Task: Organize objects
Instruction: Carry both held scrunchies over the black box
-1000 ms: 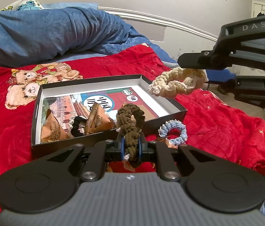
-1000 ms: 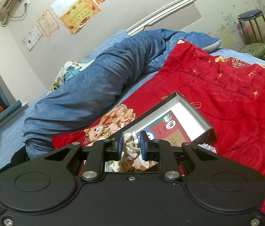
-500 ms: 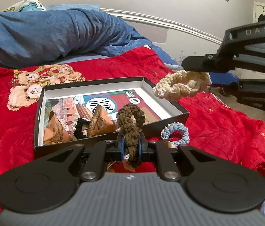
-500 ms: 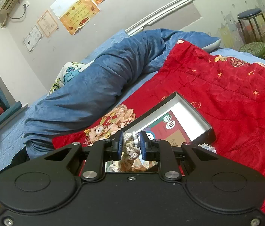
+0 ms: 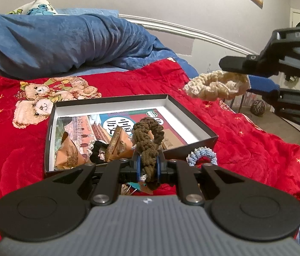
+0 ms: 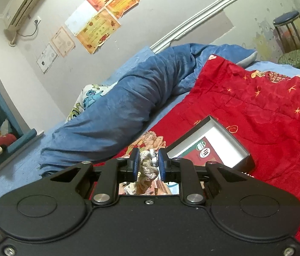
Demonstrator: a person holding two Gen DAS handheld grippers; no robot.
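A black open box point(image 5: 194, 115) lies on the red blanket, holding two orange triangular packets point(image 5: 69, 153) and a black scrunchie point(image 5: 96, 151). My left gripper point(image 5: 147, 166) is shut on an olive-brown crocheted scrunchie point(image 5: 147, 136), held over the box's near edge. My right gripper point(image 6: 147, 164) is shut on a cream crocheted scrunchie point(image 6: 146, 166); in the left wrist view the cream scrunchie point(image 5: 216, 85) hangs in the air above and right of the box. A blue and white scrunchie point(image 5: 201, 155) lies on the blanket by the box's near right corner. The box also shows in the right wrist view point(image 6: 231, 147).
A rolled blue duvet point(image 5: 60, 40) lies across the back of the bed. The red blanket point(image 5: 256, 149) spreads to the right of the box. Bear print point(image 5: 41, 104) is left of the box. A stool point(image 6: 288, 29) stands by the wall.
The left wrist view has pulled back and risen slightly, so the box sits lower and smaller. The right gripper with the cream scrunchie has shifted a little right and up.
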